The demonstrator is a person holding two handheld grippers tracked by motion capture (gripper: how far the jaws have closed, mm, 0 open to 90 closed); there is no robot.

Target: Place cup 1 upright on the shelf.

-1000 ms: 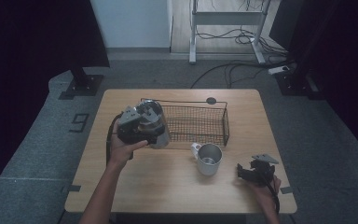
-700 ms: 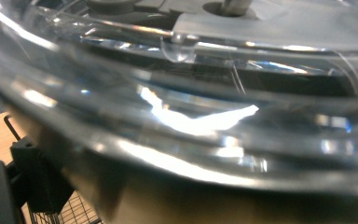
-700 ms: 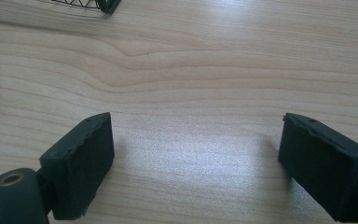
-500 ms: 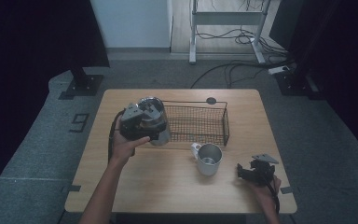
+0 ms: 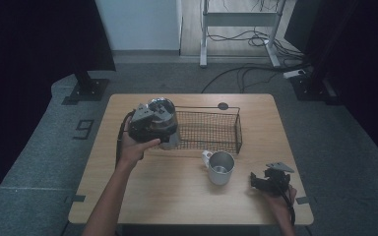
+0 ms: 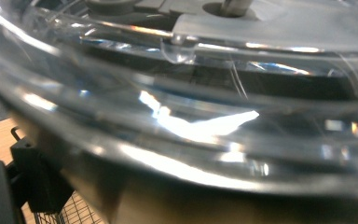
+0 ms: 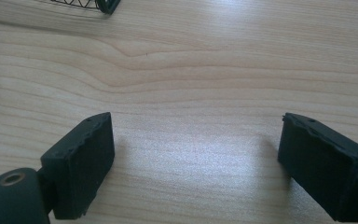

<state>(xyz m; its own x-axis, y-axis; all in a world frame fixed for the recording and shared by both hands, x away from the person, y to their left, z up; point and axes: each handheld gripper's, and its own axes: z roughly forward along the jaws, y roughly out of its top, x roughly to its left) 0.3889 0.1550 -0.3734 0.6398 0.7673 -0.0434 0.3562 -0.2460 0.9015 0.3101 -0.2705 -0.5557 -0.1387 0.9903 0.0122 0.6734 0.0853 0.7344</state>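
Bare counter ahead of the right fingers (basket corner far beyond); steel mug left.

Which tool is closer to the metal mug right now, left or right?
Right. The right tool rests on the table just to the right of the metal mug, jaws open and empty. The left tool holds a clear jar farther off, over the wire basket's left end.

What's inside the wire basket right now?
The wire basket looks empty across its open mesh. Its left end is covered by the left gripper and the lidded steel container held there, so that part is hidden.
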